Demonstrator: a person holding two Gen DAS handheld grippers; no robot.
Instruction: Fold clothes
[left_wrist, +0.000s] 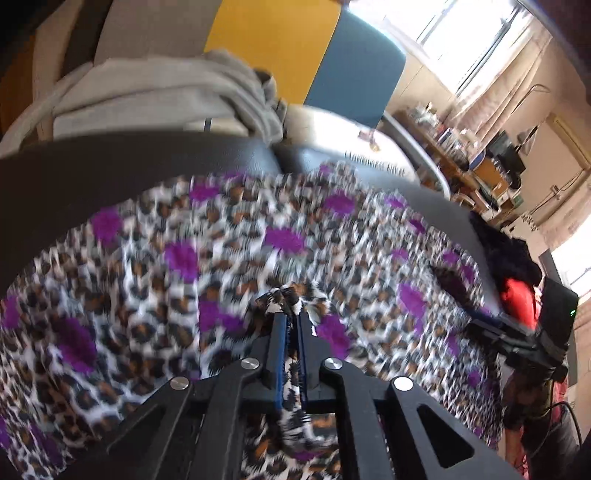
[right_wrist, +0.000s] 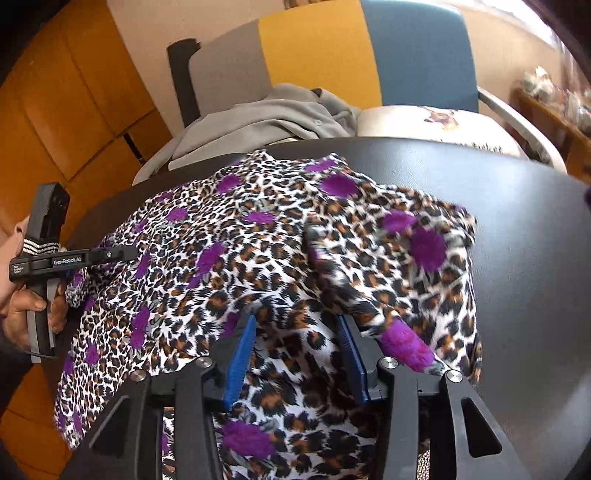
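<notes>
A leopard-print garment (right_wrist: 258, 236) with purple flowers lies spread and rumpled on a dark round table (right_wrist: 517, 229). In the left wrist view my left gripper (left_wrist: 290, 317) is shut on a pinched fold of the garment (left_wrist: 221, 236), which looks blurred. That left gripper (right_wrist: 122, 254), held by a hand, shows at the cloth's left edge in the right wrist view. My right gripper (right_wrist: 297, 321) stands open low over the near part of the cloth; a fold drapes over its right fingertip. The right gripper (left_wrist: 480, 325) appears at the cloth's right edge in the left wrist view.
Behind the table, a grey garment (right_wrist: 266, 118) lies heaped on a seat with a grey, yellow and blue back (right_wrist: 317, 55). A white cushion (right_wrist: 424, 118) sits beside it. A cluttered desk (left_wrist: 469, 155) and windows stand at the right. Wooden panels (right_wrist: 74, 110) fill the left.
</notes>
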